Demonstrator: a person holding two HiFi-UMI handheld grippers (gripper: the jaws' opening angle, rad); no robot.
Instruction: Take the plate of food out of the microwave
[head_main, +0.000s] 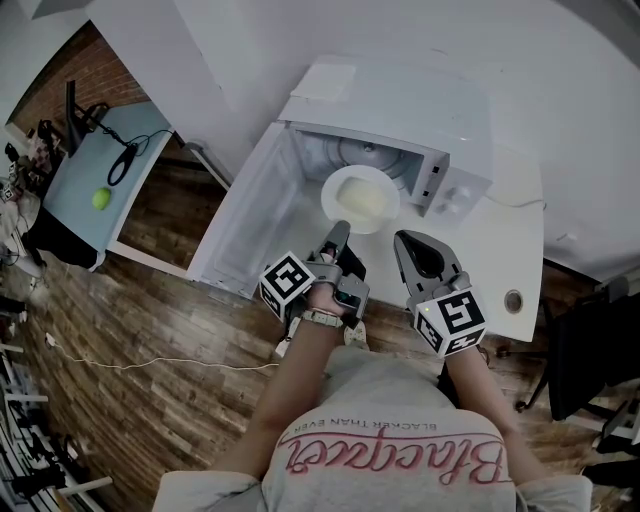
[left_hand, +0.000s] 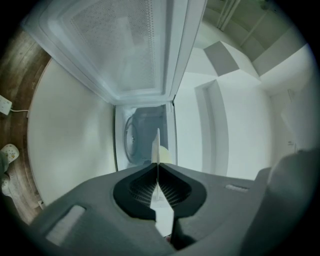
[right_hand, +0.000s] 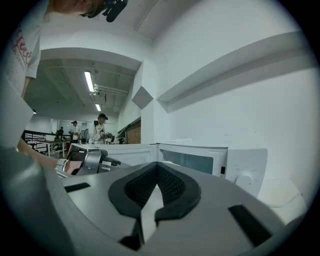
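A white microwave (head_main: 420, 130) stands on a white table (head_main: 520, 230), its door (head_main: 255, 210) swung open to the left. A white plate (head_main: 360, 197) of pale yellow food sits at the mouth of the cavity, partly outside it. My left gripper (head_main: 340, 230) is shut on the plate's near rim. In the left gripper view the plate (left_hand: 158, 145) shows edge-on between the closed left gripper (left_hand: 158, 166), with the food (left_hand: 165, 156) beside it. My right gripper (head_main: 403, 240) hovers just right of the plate, shut and empty. The right gripper (right_hand: 158, 166) faces the microwave (right_hand: 195, 159).
The open door (left_hand: 125, 55) fills the space left of the cavity. A blue-grey side table (head_main: 100, 180) with a green ball (head_main: 101, 198) and cables stands far left on the wooden floor. A dark chair (head_main: 590, 350) is at the right. People (right_hand: 101, 129) stand far behind.
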